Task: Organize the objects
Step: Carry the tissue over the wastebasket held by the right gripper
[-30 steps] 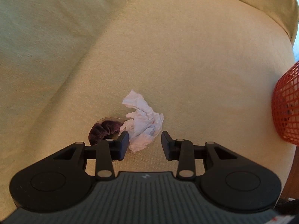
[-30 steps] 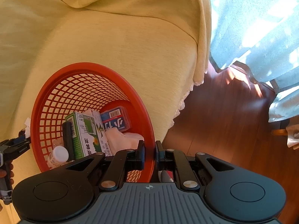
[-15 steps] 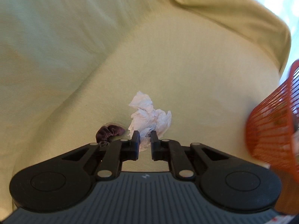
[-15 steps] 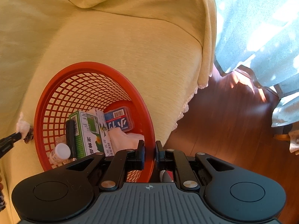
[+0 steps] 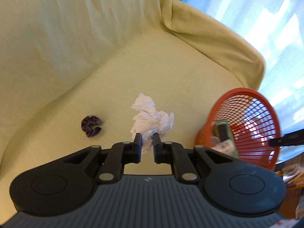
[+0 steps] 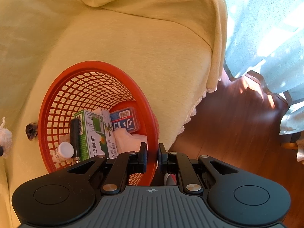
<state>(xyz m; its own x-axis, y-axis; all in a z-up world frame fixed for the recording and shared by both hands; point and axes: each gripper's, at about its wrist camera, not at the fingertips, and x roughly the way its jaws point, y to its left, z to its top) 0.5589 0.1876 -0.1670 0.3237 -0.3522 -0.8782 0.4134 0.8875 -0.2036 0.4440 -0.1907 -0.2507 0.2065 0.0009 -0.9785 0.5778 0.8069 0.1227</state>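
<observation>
Left wrist view: left gripper (image 5: 147, 146) clamped on a crumpled white tissue (image 5: 152, 120), held above the sofa seat (image 5: 171, 72); purple scrunchie (image 5: 91, 126) lies mid-seat.

Right wrist view: right gripper (image 6: 152, 156) pinches the near rim of the red basket (image 6: 91, 87), at the seat's front edge.

A pale yellow-green fabric cover (image 6: 133, 43) is draping over the sofa seat and armrest, its lace-trimmed hem (image 6: 191, 112) hanging beside the reddish-brown wooden floor (image 6: 237, 125), while light blue sheer curtains (image 6: 266, 28) are glowing with daylight behind it.
</observation>
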